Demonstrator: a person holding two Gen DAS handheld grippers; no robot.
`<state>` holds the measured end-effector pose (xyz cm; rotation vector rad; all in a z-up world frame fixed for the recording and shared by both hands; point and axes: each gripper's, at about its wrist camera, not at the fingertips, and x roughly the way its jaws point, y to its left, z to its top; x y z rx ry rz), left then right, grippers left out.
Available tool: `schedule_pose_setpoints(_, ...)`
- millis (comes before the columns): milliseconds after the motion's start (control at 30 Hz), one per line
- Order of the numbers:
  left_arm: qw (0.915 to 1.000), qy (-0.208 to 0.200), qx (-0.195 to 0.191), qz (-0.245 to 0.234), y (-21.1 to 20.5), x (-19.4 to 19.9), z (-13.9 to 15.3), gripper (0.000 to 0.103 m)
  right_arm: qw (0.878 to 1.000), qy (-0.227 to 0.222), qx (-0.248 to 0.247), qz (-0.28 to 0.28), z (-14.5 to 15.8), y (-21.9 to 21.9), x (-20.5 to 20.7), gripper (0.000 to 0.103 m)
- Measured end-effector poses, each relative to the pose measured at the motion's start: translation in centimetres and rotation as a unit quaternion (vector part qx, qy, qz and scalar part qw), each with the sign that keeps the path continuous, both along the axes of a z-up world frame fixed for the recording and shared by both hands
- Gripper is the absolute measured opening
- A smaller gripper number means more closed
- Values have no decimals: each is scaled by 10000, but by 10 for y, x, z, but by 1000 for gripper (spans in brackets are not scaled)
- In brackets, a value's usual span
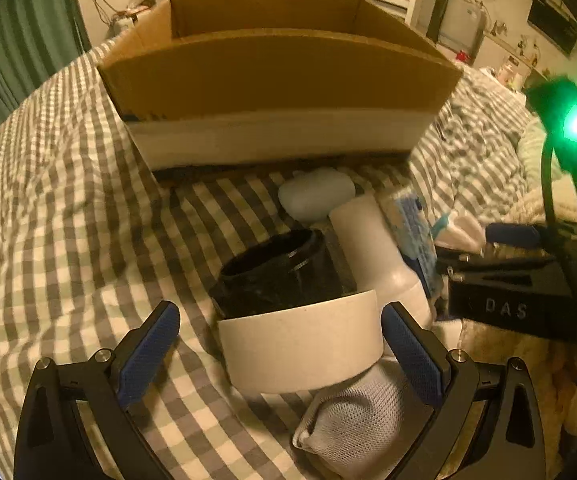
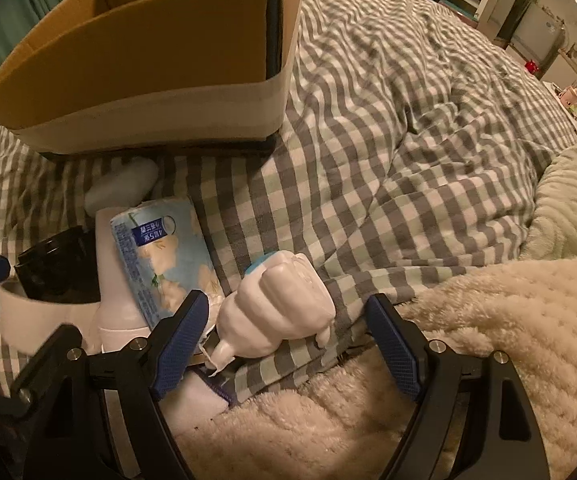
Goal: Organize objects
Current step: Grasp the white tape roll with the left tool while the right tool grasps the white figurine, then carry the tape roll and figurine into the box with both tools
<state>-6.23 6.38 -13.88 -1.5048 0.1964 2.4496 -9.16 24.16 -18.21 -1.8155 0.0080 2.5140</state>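
Observation:
A cardboard box (image 1: 276, 76) stands open on the checked bedcover, also in the right wrist view (image 2: 140, 60). In front of it lie a white tape roll (image 1: 300, 344), a black jar (image 1: 276, 272), a white bottle (image 1: 376, 248), a pale oval case (image 1: 316, 194), a blue tissue pack (image 2: 164, 256) and a white ridged squeeze bottle (image 2: 284, 304). My left gripper (image 1: 280, 356) is open, its fingers either side of the tape roll. My right gripper (image 2: 288, 344) is open around the squeeze bottle, not closed on it.
A grey mesh pouch (image 1: 352, 420) lies under the left gripper. A cream fleece blanket (image 2: 468, 344) covers the near right. A pale green blanket (image 2: 568, 204) lies at far right. Shelves and room clutter stand beyond the bed.

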Motion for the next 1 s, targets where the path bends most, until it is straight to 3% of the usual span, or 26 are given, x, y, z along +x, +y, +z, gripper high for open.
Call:
schedule_pose_setpoints(67,9998,-113,108,-89,2,3,-2,85,10000,-4,-25,95,-1,-3,0,66)
schedule_pose_setpoints(100,9997,-134,137,-126,3,5,-1,84,9998,1,-58,175,-2,-5,-1,63)
schedule_pose_setpoints(333,9999,79,78,-111,-6,18,13,83,9996,206,-32,170,2,-6,6,62)
schedule_pose_setpoints(533,9991,399,110,111,-27,31,37,83,9955,837,381,234,32,-18,26,62)
schedule_pose_setpoints(667,9979,593,151,191,-31,36,49,83,9913,1268,179,295,55,-21,40,62)
schedule_pose_setpoints(1000,9939,1028,267,286,-39,49,80,83,9823,1813,-2,470,107,-44,72,62)
